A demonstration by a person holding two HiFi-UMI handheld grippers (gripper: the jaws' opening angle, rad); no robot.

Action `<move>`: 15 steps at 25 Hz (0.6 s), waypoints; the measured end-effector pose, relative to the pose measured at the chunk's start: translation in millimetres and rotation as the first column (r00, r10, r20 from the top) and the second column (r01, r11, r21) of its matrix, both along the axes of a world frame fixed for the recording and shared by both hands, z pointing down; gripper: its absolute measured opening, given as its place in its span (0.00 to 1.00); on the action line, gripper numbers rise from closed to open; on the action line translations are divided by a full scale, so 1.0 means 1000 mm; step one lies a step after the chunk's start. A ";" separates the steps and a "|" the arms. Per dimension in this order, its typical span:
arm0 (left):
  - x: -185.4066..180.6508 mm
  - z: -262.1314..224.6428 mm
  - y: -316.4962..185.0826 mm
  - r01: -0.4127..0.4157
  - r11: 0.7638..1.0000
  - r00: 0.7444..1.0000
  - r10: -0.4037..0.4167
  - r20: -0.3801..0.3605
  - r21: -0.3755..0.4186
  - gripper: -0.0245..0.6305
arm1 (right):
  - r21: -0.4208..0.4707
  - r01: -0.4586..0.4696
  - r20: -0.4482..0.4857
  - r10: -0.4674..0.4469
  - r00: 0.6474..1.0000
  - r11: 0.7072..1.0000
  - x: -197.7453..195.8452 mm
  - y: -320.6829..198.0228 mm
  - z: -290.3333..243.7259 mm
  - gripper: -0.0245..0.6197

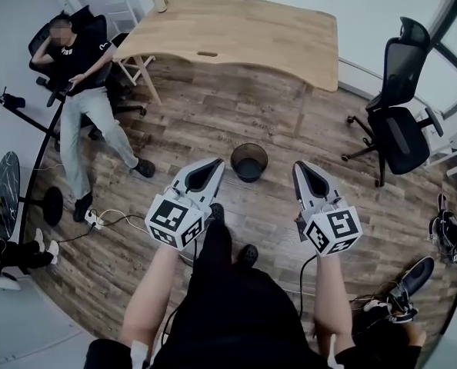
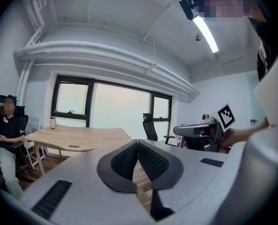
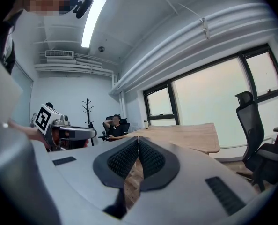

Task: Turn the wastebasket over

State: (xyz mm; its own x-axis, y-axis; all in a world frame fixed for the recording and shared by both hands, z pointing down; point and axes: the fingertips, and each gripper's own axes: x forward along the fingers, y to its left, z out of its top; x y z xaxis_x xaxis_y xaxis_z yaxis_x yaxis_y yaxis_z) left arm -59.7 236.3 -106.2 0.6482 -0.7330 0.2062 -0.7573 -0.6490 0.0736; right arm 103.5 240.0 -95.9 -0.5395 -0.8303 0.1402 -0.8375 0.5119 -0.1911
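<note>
A black mesh wastebasket (image 1: 249,161) stands upright on the wood floor, its mouth up, seen in the head view just ahead of both grippers and between them. My left gripper (image 1: 218,161) is held left of it, jaws shut with nothing between them. My right gripper (image 1: 298,165) is held right of it, also shut and empty. Neither touches the basket. In the left gripper view the left gripper (image 2: 137,141) has its pads closed tip to tip; the right gripper (image 3: 138,138) shows the same in its own view. The basket is hidden in both gripper views.
A wooden desk (image 1: 244,33) stands beyond the basket. A black office chair (image 1: 398,106) is at the right. A seated person (image 1: 78,83) is at the left in another chair. Cables and a power strip (image 1: 94,220) lie on the floor at the left, shoes (image 1: 413,279) at the right.
</note>
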 end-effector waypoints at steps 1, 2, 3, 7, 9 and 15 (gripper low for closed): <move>0.000 0.002 -0.003 -0.004 1.000 1.000 0.004 0.001 -0.004 0.07 | -0.004 -0.001 0.000 0.001 1.000 1.000 -0.001 -0.003 0.002 0.09; 0.001 0.005 -0.007 -0.008 1.000 1.000 0.008 0.002 -0.008 0.07 | -0.007 -0.004 -0.001 0.004 1.000 1.000 -0.001 -0.007 0.004 0.09; 0.002 0.008 -0.011 -0.013 1.000 1.000 0.013 0.003 -0.012 0.07 | -0.011 -0.008 -0.003 0.008 1.000 1.000 -0.002 -0.011 0.007 0.09; 0.006 0.023 -0.027 -0.041 0.998 0.999 0.041 0.007 -0.037 0.07 | -0.041 -0.030 -0.011 0.029 1.000 0.999 -0.001 -0.024 0.019 0.09; 0.008 0.030 -0.040 -0.050 0.997 0.999 0.050 0.007 -0.052 0.07 | -0.059 -0.035 -0.021 0.034 0.999 0.998 0.000 -0.034 0.025 0.09; 0.003 0.061 -0.090 -0.077 0.990 0.997 0.077 -0.004 -0.120 0.07 | -0.140 -0.064 -0.055 0.057 0.997 0.988 -0.002 -0.081 0.054 0.09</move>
